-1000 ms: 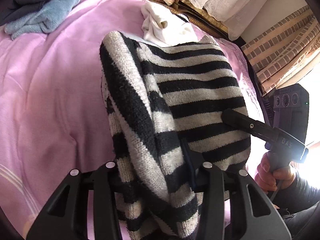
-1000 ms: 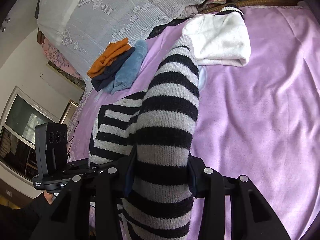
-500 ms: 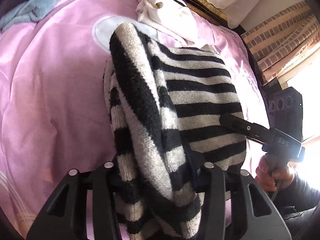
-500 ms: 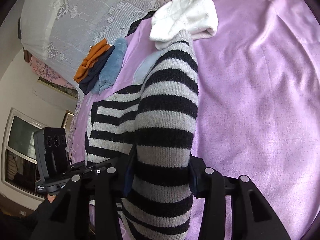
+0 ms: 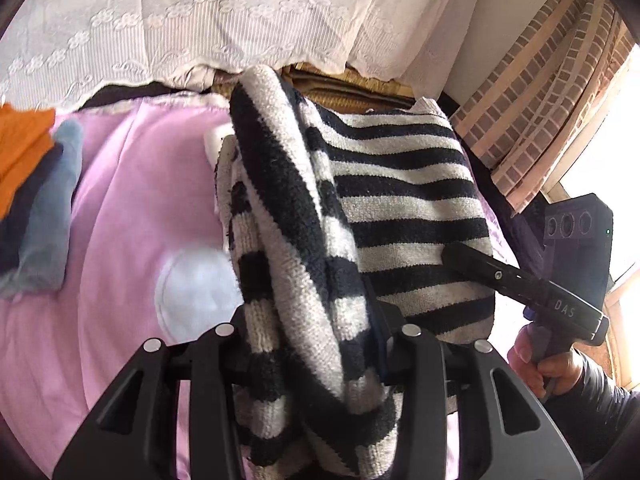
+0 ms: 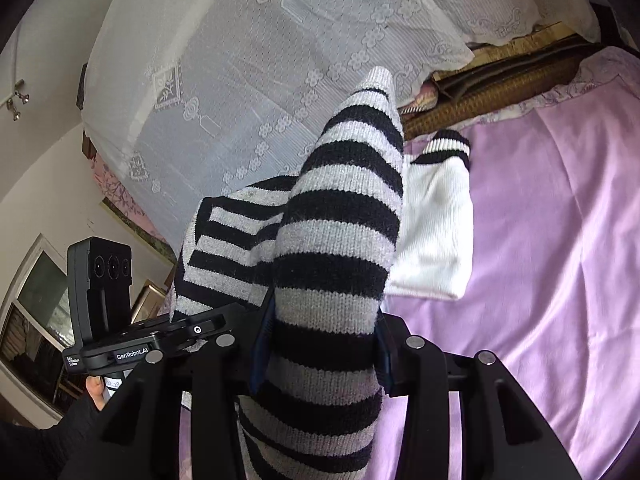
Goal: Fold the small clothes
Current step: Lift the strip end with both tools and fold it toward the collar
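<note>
A black-and-white striped knit sweater (image 5: 400, 184) hangs bunched over the purple bed sheet (image 5: 120, 208), held up at two places. My left gripper (image 5: 312, 332) is shut on a thick fold of it, with cloth spilling over both fingers. In the right wrist view my right gripper (image 6: 320, 320) is shut on another striped fold (image 6: 340, 208). From the left wrist view, the right gripper (image 5: 456, 256) reaches the sweater's right edge, a hand on its handle. The left gripper (image 6: 192, 330) shows at the sweater's lower left in the right wrist view.
A folded white garment with a striped cuff (image 6: 432, 232) lies on the sheet (image 6: 552, 240) behind the sweater. A stack of orange, navy and blue folded clothes (image 5: 32, 200) sits at the left. White lace cloth (image 5: 240, 20) covers the head end; a brick-pattern curtain (image 5: 532, 100) hangs at the right.
Both grippers have risen with the sweater, lifting it off the sheet. The views have tipped upward, so the lace cloth now fills the top and the folded stack shows again at the left.
</note>
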### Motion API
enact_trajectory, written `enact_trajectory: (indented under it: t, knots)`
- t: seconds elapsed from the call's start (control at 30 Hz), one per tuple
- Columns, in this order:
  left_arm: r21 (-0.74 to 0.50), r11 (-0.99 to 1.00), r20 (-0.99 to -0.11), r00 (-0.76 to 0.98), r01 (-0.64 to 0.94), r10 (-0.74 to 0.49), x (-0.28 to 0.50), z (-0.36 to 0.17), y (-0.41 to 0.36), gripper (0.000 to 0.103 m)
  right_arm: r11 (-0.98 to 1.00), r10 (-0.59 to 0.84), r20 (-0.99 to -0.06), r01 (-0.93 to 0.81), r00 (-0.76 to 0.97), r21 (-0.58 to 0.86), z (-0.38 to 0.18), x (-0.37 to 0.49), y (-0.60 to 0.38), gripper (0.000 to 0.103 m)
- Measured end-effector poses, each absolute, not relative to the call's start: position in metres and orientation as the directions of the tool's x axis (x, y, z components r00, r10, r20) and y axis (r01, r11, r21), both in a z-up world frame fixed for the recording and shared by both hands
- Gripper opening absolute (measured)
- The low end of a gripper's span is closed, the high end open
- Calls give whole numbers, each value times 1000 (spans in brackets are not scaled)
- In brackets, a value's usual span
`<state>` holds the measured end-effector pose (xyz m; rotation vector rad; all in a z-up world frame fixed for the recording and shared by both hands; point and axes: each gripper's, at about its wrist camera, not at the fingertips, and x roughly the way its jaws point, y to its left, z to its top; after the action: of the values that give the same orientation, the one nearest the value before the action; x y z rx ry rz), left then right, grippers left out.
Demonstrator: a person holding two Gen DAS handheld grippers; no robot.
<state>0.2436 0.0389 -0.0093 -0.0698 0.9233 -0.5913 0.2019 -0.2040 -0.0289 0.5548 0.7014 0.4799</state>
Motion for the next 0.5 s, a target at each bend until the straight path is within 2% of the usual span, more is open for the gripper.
enact_trajectory:
  t: [0.23, 0.5]
  knots:
    - [-264, 837, -712, 489, 478, -504, 342, 8, 9, 39, 761, 546, -437, -207, 715, 615, -26, 294, -222, 42]
    - [-322, 849, -720, 474, 419, -507, 423, -27, 5, 39, 768, 537, -464, -181, 705, 614, -57, 370, -224, 42]
